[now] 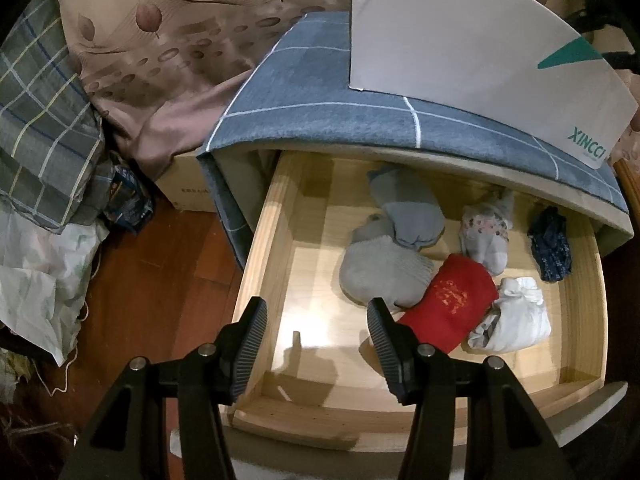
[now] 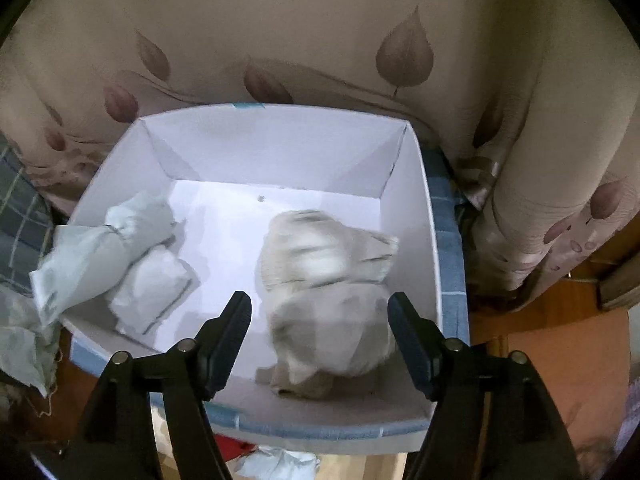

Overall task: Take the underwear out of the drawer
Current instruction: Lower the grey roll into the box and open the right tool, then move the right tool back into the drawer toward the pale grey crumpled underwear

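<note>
In the left wrist view the wooden drawer [image 1: 276, 216] stands pulled open. Inside lie several rolled garments: a red one [image 1: 448, 306], a white one [image 1: 516, 316], two grey ones [image 1: 384, 268], a floral one [image 1: 486, 232] and a dark blue one [image 1: 550, 246]. My left gripper [image 1: 318, 320] is open and empty above the drawer's front left part. In the right wrist view my right gripper [image 2: 320, 312] is open above a white box [image 2: 408, 184]. A blurred beige rolled garment [image 2: 328, 292] lies in the box between the fingers, not gripped. Pale rolled garments [image 2: 132, 256] lie at the box's left.
The white box [image 1: 460, 36] stands on the blue checked cloth [image 1: 304, 92] covering the cabinet top. A leaf-patterned bedspread [image 2: 320, 32] hangs behind. Plaid fabric [image 1: 40, 120], a cardboard box [image 1: 188, 188] and bags lie on the wooden floor [image 1: 160, 280] to the left.
</note>
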A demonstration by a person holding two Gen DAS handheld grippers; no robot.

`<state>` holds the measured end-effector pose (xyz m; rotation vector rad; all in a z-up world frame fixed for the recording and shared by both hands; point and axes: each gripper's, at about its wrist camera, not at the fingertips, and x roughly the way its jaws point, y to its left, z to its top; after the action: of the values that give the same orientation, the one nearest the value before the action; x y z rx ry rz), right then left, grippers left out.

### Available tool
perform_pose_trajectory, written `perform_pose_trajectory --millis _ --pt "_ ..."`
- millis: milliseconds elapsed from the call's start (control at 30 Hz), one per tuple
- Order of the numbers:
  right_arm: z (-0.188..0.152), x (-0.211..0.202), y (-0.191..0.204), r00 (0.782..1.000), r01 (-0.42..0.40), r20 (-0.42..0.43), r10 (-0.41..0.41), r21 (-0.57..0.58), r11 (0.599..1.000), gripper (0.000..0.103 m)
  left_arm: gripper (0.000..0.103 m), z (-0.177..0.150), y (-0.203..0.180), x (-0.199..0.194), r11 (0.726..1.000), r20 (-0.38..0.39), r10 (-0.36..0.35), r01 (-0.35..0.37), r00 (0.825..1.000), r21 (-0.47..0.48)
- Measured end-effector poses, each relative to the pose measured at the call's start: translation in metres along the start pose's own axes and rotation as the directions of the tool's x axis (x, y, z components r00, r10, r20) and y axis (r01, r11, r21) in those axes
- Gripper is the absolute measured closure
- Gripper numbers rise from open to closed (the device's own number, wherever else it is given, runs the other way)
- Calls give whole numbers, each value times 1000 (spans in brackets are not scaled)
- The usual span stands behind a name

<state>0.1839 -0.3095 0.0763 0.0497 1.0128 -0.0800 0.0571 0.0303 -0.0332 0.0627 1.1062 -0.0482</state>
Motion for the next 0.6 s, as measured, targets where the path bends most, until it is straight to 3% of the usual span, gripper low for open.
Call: perform_pose_trajectory --millis 167,300,433,600 --pt "-23 -43 3 997 -73 24 75 -85 994 35 49 0 4 2 1000 -10 -9 9 1000 -17" --pt "-56 -61 15 989 -149 -46 142 -218 965 35 49 1 4 3 1000 -11 -10 10 1000 -14" --pt "-103 -52 27 967 -232 -174 186 -298 926 35 49 1 5 4 1000 -22 -21 21 1000 -16" --pt "-157 -13 40 945 -254 -291 149 -365 896 35 49 1 6 7 999 -40 -44 42 998 -29"
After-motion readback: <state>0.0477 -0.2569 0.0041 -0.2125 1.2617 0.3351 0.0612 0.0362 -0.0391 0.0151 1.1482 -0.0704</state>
